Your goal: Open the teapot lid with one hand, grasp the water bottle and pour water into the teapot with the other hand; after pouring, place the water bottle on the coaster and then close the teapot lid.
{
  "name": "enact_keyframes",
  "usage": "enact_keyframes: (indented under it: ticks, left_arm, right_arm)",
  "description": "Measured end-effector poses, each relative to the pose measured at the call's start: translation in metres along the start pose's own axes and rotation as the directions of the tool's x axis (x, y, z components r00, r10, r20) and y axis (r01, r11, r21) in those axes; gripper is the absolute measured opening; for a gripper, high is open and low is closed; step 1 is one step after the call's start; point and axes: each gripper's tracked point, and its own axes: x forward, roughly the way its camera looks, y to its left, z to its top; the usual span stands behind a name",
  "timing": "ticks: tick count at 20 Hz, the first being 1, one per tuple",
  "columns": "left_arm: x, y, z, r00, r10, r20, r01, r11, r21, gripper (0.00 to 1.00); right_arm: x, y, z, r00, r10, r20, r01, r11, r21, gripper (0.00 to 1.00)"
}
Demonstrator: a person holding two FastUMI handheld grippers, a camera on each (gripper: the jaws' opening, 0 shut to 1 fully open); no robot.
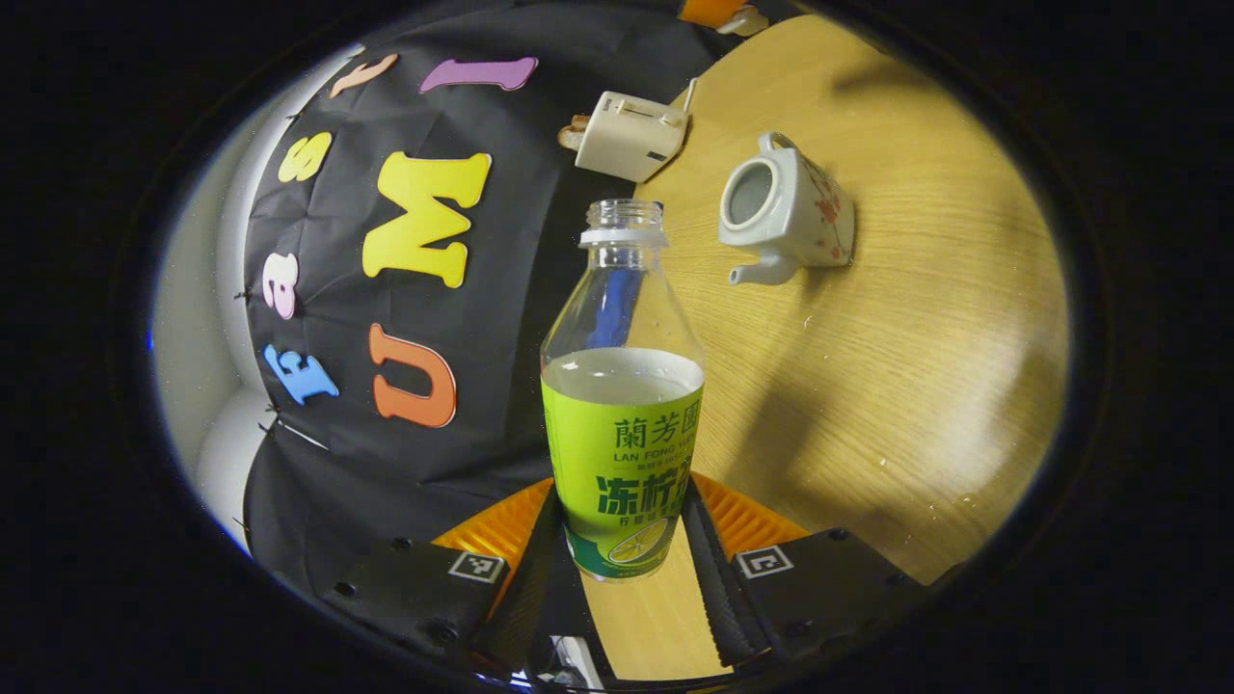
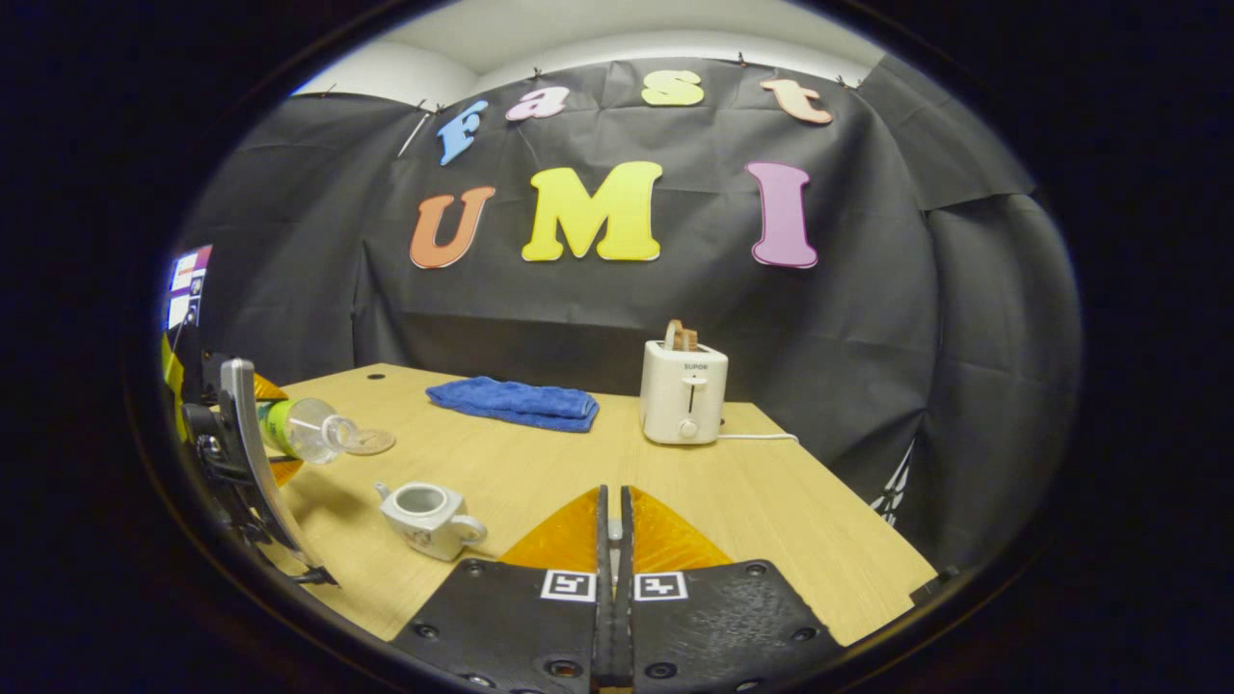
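Teapot (image 1: 786, 212) upper right of the left gripper view, lid off, mouth open and ready. Left gripper (image 1: 627, 569) clamped on the bottle (image 1: 622, 405), capless, tipped toward it. Right gripper (image 2: 612, 540) pinched together, maybe on the lid, can't tell.

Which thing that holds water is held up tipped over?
The clear plastic bottle with the green label, tilted in the left gripper. The white ceramic teapot stands upright on the table.

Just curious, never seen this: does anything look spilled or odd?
Small pale specks, perhaps water drops, dot the table near the teapot, which stands without its lid. The left tool tips the uncapped bottle sideways.
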Motion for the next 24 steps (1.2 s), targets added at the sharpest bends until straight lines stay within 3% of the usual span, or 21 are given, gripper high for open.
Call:
enact_keyframes:
  ticks: [11, 19, 24]
  left_arm:
    - [0.011, 0.022, 0.021, 0.999, 0.008, -0.045, 0.004, 0.966, 0.26, 0.72]
    - [0.012, 0.029, 0.034, 0.999, 0.028, -0.046, -0.005, 0.905, 0.426, 0.71]
    - [0.01, 0.041, 0.043, 0.997, 0.076, -0.036, -0.047, 0.86, 0.509, 0.72]
  right_arm:
    - [0.0, -0.024, -0.007, 1.0, -0.013, -0.002, 0.014, 1.0, 0.02, 0.0]
    - [0.0, -0.027, -0.012, 1.0, -0.002, -0.006, 0.002, 1.0, 0.031, 0.0]
    - [-0.002, -0.027, -0.015, 1.0, 0.012, -0.007, -0.012, 0.999, 0.035, 0.0]
